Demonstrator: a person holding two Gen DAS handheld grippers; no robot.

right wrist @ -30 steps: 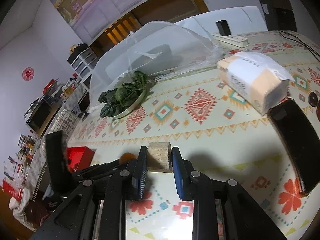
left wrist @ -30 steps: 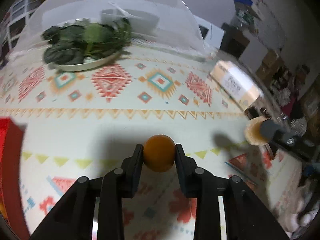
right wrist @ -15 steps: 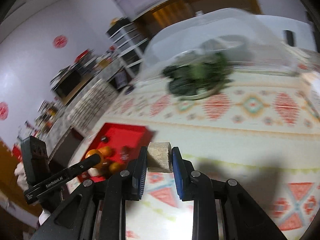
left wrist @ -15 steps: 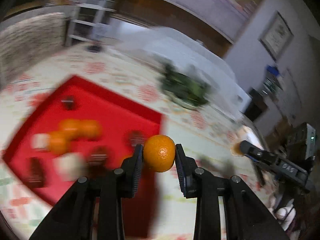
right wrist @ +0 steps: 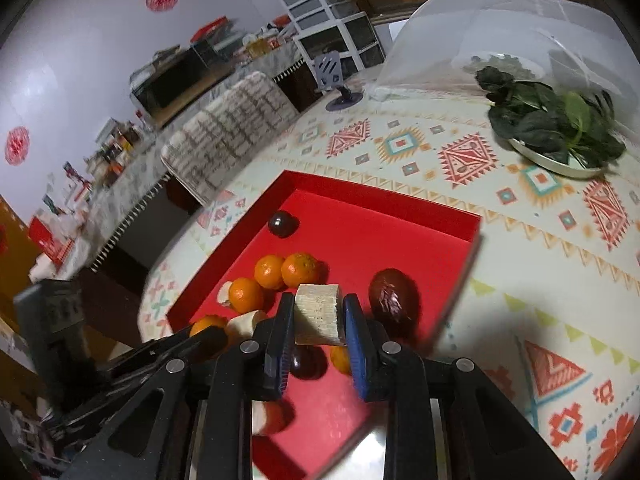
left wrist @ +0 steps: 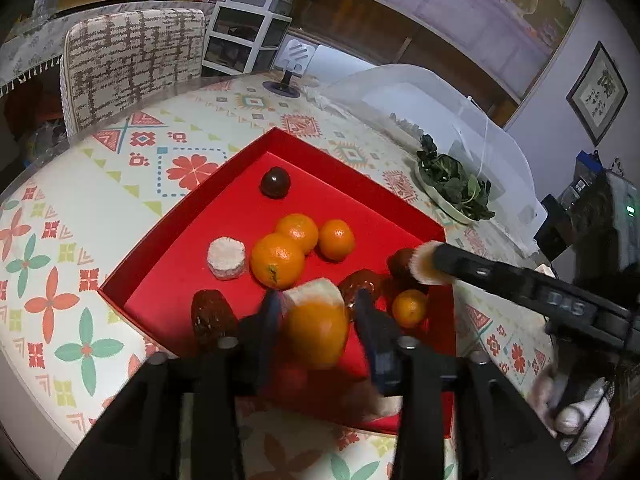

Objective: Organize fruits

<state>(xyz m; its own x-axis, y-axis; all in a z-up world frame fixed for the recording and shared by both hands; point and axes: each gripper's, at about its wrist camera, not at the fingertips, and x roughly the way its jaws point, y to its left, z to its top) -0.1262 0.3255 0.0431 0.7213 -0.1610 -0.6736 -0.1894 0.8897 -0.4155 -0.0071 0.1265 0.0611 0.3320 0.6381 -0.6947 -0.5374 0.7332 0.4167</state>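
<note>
Left wrist view: the left hand-held gripper [left wrist: 316, 320] is opening, round orange mandarin [left wrist: 318, 332] between its jaws, directly above the shallow red tray [left wrist: 224, 216].

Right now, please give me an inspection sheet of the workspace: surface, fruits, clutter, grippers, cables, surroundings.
Surface: patterned tablecloth carrying a red tray.
Job's things: three loose oranges, pale cut pieces and dark fruits in the tray.
Clutter: plate of greens, mesh food cover.
Grippers: left gripper jaws opening, blurred orange between them; right gripper shut on a pale block above the tray.
Cables: nothing seen.
Surroundings: chair, drawer unit.
</note>
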